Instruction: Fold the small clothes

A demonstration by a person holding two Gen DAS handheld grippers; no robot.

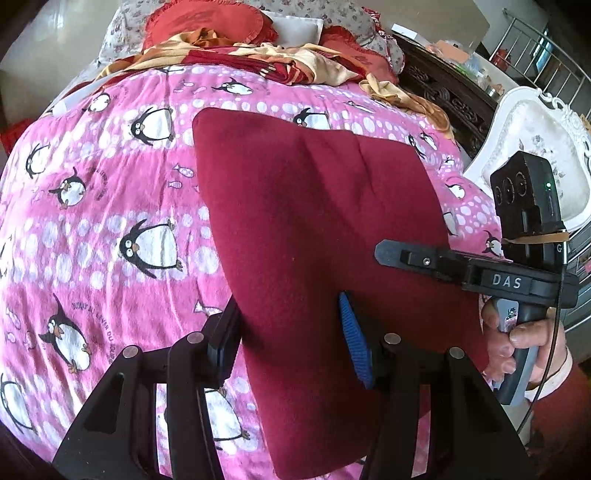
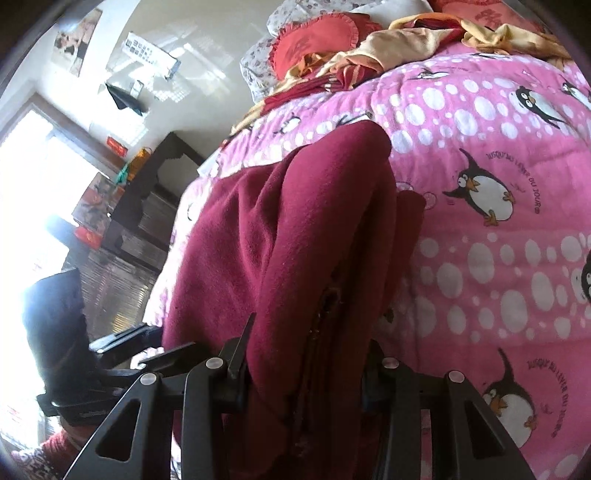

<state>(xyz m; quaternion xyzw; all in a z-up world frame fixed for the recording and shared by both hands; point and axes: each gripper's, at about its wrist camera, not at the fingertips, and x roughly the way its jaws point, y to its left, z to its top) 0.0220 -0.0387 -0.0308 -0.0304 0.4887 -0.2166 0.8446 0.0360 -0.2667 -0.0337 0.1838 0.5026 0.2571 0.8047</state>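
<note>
Nearest in the left wrist view, the left gripper (image 1: 291, 339) has its two fingers spread fairly wide, one at each side edge of the dark red garment (image 1: 317, 229); whether they press the cloth I cannot tell. That garment lies as a long smooth panel on the pink penguin quilt (image 1: 110, 221), its long axis running from the gripper away toward the head of the bed, with its squared far end pointing there. At its right edge the right gripper (image 1: 391, 254) reaches in sideways, held by a hand (image 1: 517, 339).

From the right wrist, the right gripper (image 2: 306, 365) has bunched, layered folds of the garment (image 2: 295, 229) filling the gap between its fingers, which look closed onto the cloth. The folds run lengthwise away from it.

Farther off, a yellow and red blanket (image 1: 258, 55) and red cushions (image 1: 199, 22) lie across the head of the bed.
</note>
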